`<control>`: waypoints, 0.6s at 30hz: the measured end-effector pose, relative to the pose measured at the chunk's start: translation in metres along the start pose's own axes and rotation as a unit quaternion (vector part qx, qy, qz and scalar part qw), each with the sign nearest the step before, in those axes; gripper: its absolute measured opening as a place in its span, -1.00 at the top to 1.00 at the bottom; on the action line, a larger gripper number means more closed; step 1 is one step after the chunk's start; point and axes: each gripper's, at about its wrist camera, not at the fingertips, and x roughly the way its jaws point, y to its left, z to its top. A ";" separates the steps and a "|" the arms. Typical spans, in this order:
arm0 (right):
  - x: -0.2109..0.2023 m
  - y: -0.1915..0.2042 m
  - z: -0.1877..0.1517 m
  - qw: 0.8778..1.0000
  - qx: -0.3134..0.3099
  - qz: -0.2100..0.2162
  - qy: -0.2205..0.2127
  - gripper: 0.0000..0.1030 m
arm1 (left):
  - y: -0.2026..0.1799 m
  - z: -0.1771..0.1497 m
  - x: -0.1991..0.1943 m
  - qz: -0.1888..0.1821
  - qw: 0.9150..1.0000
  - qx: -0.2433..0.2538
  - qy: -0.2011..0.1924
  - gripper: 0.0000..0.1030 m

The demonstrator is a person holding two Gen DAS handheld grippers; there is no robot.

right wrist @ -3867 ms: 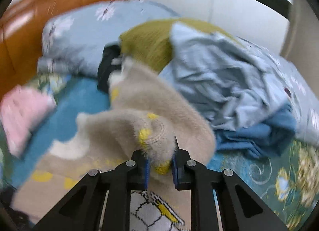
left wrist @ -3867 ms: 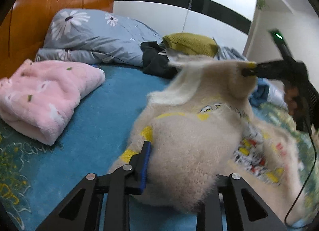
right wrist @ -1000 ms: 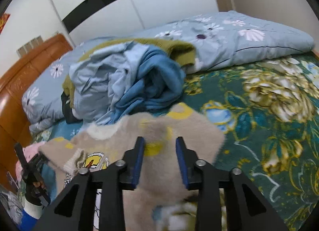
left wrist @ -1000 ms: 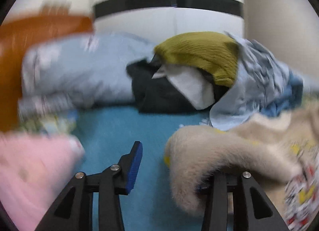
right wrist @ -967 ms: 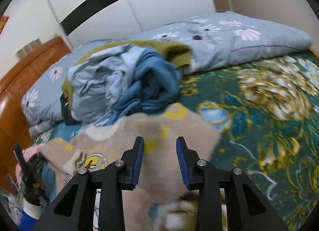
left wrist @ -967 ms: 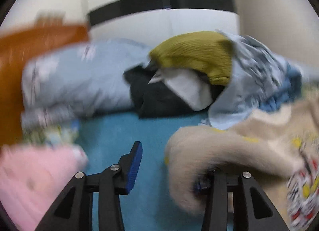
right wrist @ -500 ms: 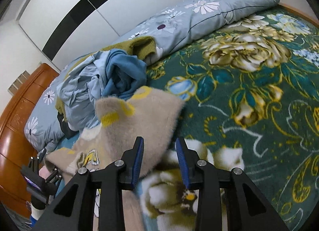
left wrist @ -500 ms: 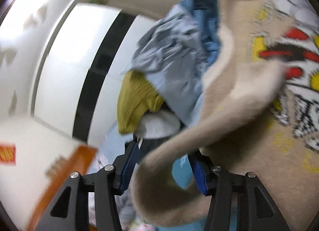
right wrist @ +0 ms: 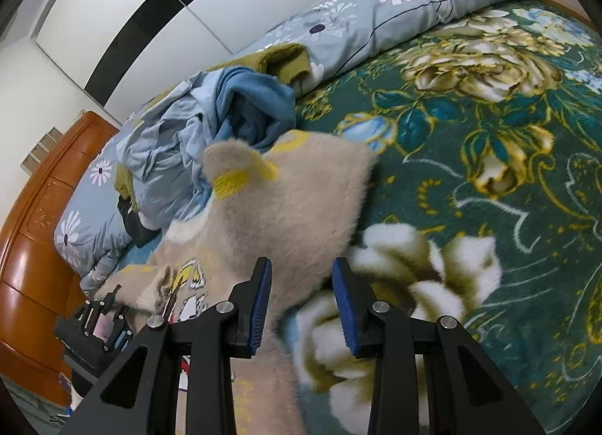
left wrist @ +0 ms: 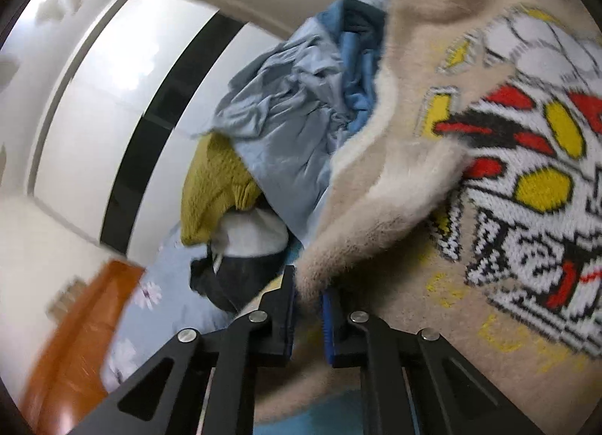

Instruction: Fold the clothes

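A fluffy beige sweater (left wrist: 410, 55) with a red, yellow and black cartoon knit lies spread on the bed. One sleeve (left wrist: 376, 217) runs down into my left gripper (left wrist: 308, 307), which is shut on the sleeve's end, the view rolled sideways. The right wrist view shows the sweater (right wrist: 293, 202) with a yellow-trimmed corner folded up, and the left gripper (right wrist: 107, 301) at its far left end. My right gripper (right wrist: 303, 299) hangs low over the sweater's near edge. Its jaws stand apart with fabric lying between them, and the pads do not press on it.
A heap of clothes lies behind the sweater: a light blue shirt (left wrist: 286, 115), a mustard knit (left wrist: 214, 187), a black garment (left wrist: 233, 277). A green floral bedspread (right wrist: 489, 134) stretches right, a grey-blue quilt (right wrist: 395, 2) behind it. A wooden headboard (right wrist: 37, 247) stands at left.
My left gripper rolled sideways, took the sleeve between its jaws and shut on it. My right gripper sank toward the sweater's edge, jaws unchanged.
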 end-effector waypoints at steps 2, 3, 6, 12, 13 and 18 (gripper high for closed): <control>-0.001 0.003 -0.003 1.000 -0.003 0.001 0.002 0.33 | 0.023 -0.005 -0.004 -0.021 0.995 -0.094 0.006 0.78; -0.002 0.004 -0.004 1.000 -0.006 0.000 0.003 0.33 | 0.035 -0.007 -0.005 -0.032 0.989 -0.141 0.009 0.78; -0.009 0.003 -0.005 1.000 -0.003 -0.003 -0.002 0.33 | 0.082 -0.021 -0.008 -0.042 0.961 -0.273 0.013 0.78; -0.023 -0.007 -0.005 1.000 0.022 -0.001 -0.018 0.33 | 0.183 -0.108 -0.034 -0.039 0.848 -0.528 0.005 0.79; -0.023 -0.008 -0.006 0.999 0.026 0.000 -0.019 0.33 | 0.194 -0.127 -0.038 -0.033 0.827 -0.561 0.004 0.79; -0.014 -0.012 -0.011 0.999 0.039 0.005 -0.011 0.33 | 0.196 -0.192 -0.039 -0.008 0.790 -0.610 0.050 0.79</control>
